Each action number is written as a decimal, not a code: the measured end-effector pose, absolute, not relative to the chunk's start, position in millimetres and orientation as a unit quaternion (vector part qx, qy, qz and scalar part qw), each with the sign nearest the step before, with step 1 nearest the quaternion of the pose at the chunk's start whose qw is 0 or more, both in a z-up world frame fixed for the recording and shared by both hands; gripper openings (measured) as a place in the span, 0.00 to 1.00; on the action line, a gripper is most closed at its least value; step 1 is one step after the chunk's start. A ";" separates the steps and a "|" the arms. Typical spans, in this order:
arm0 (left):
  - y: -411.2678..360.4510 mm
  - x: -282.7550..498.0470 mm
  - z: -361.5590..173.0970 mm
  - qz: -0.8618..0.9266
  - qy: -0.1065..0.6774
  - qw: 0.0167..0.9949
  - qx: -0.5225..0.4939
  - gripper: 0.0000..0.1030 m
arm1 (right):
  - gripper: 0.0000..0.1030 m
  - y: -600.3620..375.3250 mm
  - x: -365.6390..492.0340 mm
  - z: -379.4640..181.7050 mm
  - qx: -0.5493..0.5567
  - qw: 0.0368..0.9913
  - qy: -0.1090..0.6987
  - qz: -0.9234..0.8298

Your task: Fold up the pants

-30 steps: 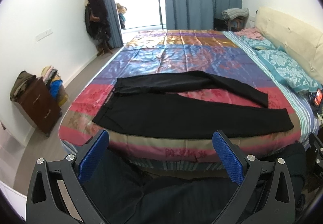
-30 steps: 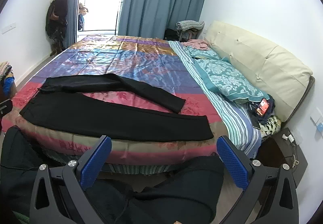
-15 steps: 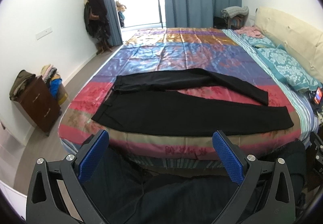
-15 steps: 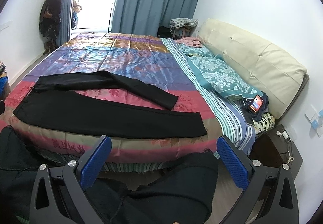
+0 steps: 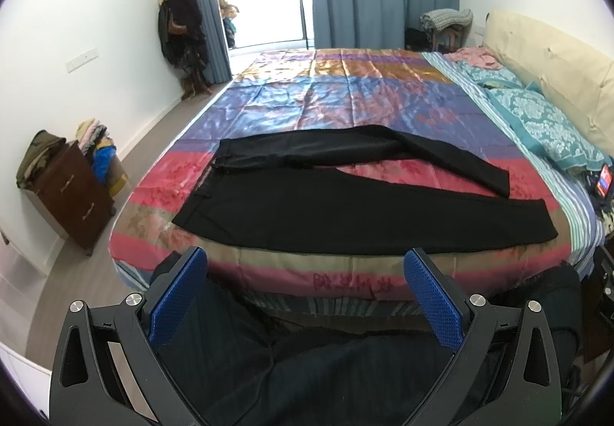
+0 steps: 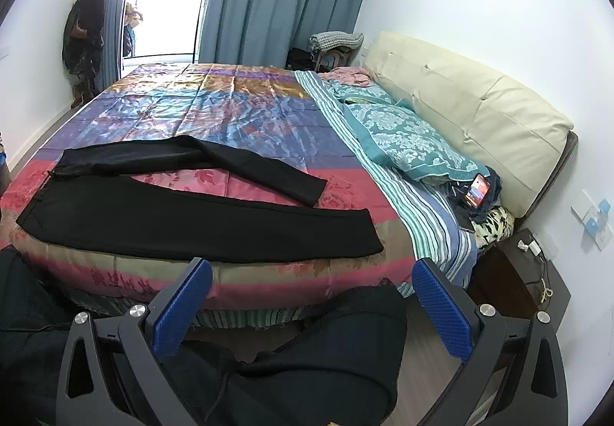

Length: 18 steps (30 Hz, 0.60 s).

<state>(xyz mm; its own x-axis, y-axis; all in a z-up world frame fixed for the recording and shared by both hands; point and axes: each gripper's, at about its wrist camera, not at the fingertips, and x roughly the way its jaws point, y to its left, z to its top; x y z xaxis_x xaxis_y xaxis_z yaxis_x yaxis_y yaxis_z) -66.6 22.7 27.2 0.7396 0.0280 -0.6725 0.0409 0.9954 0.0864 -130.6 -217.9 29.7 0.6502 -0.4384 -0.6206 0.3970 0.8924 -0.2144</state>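
Black pants (image 5: 345, 211) lie spread flat near the front edge of the bed (image 5: 345, 107), waistband at the left, both legs running right in a narrow V. The right wrist view shows the same pants (image 6: 184, 218), with the near leg's hem at the right. My left gripper (image 5: 305, 272) hangs open in front of the bed, short of the near leg, with nothing between its blue pads. My right gripper (image 6: 311, 284) is open too, off the bed's edge by the leg hems. A person's dark-clothed legs (image 5: 326, 360) fill the space under both grippers.
A colourful satin cover lies on the bed. Teal pillows (image 6: 406, 142) and a cream headboard (image 6: 472, 111) run along the right. A lit phone (image 6: 477, 192) rests by the pillows, a dark nightstand (image 6: 514, 280) beyond. A brown cabinet (image 5: 73, 195) with clothes stands at left.
Both views have shifted slightly: the right gripper has drifted right, so the pants sit further left in its view. Pants lie unmoved and both grippers stay open.
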 end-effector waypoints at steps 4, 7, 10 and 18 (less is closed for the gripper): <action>22.9 -65.1 26.7 -0.004 0.362 0.931 0.048 0.99 | 1.00 -217.2 -131.1 30.5 -0.031 0.906 0.351 -0.236; 22.6 -65.2 26.7 -0.004 0.362 0.931 0.048 0.99 | 1.00 -218.4 -130.5 30.0 -0.030 0.905 0.351 -0.240; 21.8 -67.3 25.2 -0.006 0.363 0.930 0.049 0.99 | 1.00 -218.8 -130.5 30.1 -0.031 0.904 0.351 -0.242; 21.6 -67.0 24.7 -0.008 0.366 0.929 0.051 0.99 | 1.00 -220.5 -131.5 30.2 -0.031 0.902 0.352 -0.249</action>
<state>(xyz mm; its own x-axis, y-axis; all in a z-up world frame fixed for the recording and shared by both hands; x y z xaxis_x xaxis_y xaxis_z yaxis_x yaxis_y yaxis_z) -67.0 21.6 24.7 0.7317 0.0220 -0.6813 0.0534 0.9946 0.0895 -131.6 -220.5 30.2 0.6282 -0.4705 -0.6197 0.4263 0.8744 -0.2318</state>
